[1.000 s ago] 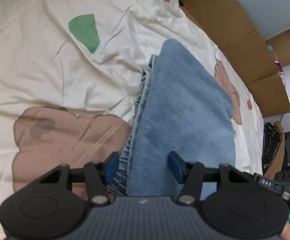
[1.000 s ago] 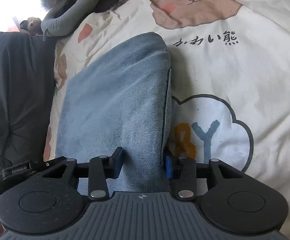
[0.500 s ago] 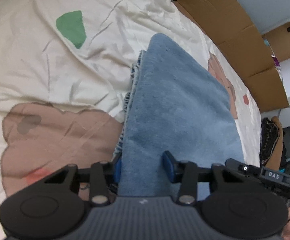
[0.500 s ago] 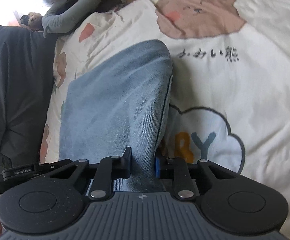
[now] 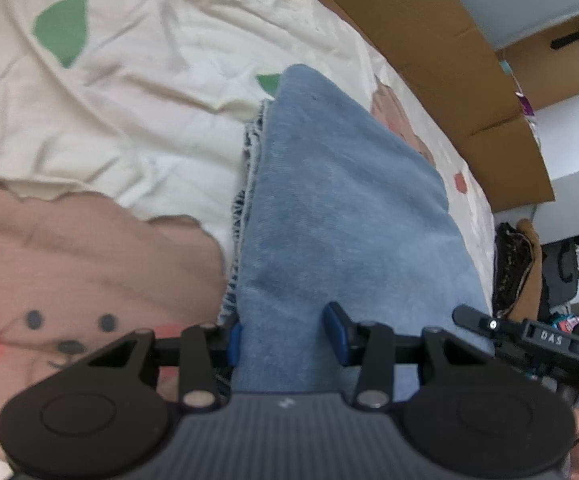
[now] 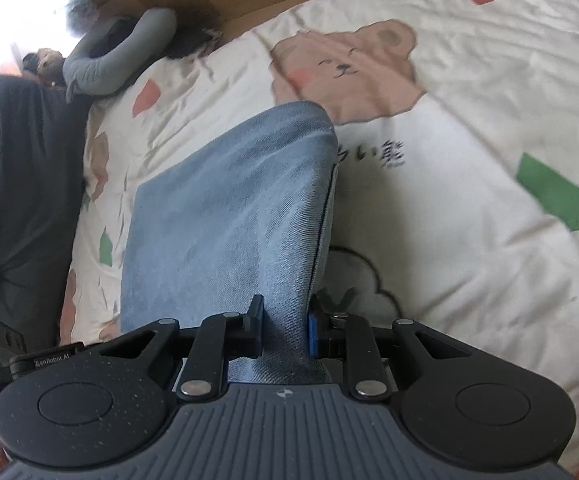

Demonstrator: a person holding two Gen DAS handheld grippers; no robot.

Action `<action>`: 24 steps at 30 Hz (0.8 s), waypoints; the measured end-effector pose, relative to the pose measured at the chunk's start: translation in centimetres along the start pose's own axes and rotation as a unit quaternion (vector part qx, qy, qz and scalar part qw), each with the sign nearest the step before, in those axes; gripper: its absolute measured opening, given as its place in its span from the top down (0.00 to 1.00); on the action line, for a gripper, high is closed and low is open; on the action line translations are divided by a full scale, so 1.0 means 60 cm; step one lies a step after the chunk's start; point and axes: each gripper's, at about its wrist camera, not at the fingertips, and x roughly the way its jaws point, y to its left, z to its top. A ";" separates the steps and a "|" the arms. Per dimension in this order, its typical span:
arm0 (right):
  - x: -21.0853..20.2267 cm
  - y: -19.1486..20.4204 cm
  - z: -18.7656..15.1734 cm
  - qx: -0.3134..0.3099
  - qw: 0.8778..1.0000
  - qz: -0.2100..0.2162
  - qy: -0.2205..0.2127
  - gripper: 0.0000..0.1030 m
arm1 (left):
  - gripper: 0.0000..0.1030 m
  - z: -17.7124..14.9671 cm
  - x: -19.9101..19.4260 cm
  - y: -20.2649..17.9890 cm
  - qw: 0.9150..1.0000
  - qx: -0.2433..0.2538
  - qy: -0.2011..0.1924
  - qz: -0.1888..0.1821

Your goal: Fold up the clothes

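**Handling the folded denim: grip points and fabric behaviour**

The jeans [image 5: 341, 216] lie folded on the bedsheet [image 5: 137, 92], which is cream with bear and leaf prints. The near end of the garment runs up into both claws; the far, rounded fold [image 6: 289, 120] rests on the sheet.

Left gripper [image 5: 285, 334]: the jaws stand at a middling width with a thick bundle of denim between them. The left pad [image 5: 235, 338] is partly buried in the cloth and the right pad [image 5: 335, 330] sits against the top layer. It reads as a hold on several layers.

Right gripper [image 6: 285, 328]: the jaws are narrow and pinch a gathered ridge of denim. The cloth rises in a taut crease toward the pads, so the hold appears firm.

Material, as judged:
- Denim is fairly heavy, soft and limp. It drapes and does not keep a shape when lifted.
- The weave is rough, so slip in the pads is unlikely.
- It is not fragile. A hard pinch does no harm.
- Stacked layers may slide over one another. The frayed edges [image 5: 249, 168] at the left side show where they already sit uneven.

Take hold at the two near corners, through all layers, with the hands kept level so that the fold line stays straight. A grip on the top layer alone is likely to peel the stack open.
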 end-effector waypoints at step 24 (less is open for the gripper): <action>-0.055 -0.109 -0.004 0.069 0.995 -0.056 -0.037 0.73 | 0.52 -0.006 0.012 -0.066 0.999 0.043 0.018 -0.007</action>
